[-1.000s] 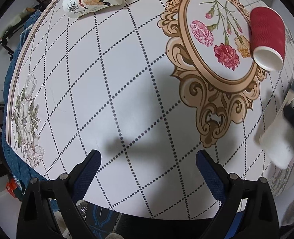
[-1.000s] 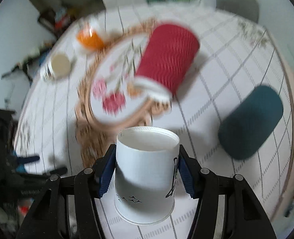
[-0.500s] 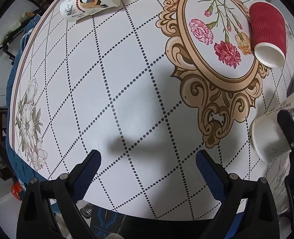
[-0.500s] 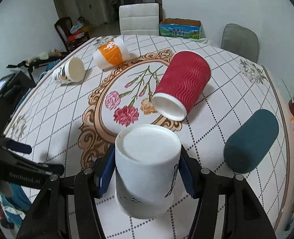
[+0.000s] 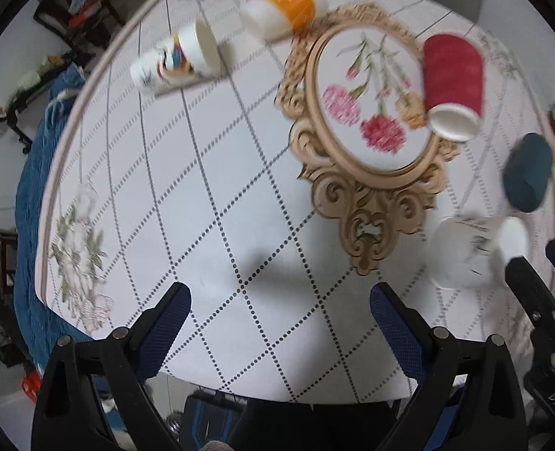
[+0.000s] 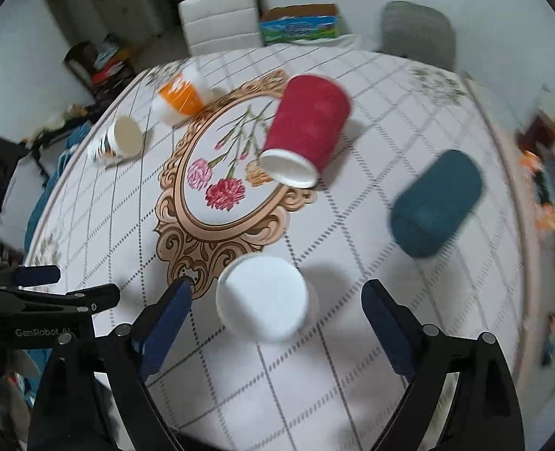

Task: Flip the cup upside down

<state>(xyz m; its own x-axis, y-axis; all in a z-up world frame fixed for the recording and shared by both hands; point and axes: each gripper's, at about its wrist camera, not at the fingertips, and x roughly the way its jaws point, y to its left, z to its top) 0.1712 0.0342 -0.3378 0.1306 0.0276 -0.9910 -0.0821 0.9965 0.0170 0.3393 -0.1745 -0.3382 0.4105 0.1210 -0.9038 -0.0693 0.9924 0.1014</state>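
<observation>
Right gripper [image 6: 277,319] has let go of the white cup [image 6: 263,298]; it now stands inverted on the surface [image 6: 352,357]. Both grippers spread, left gripper [image 5: 281,323] empty. Risk: a retreating finger clips and topples it.

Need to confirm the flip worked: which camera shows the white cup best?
The right wrist view: the white cup stands base-up on the table, centred between the open right gripper and untouched. The left wrist view shows it blurred near the frame edge.

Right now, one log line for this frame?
white cup: upside down on table | right gripper: open, released | left gripper: open, empty
</observation>
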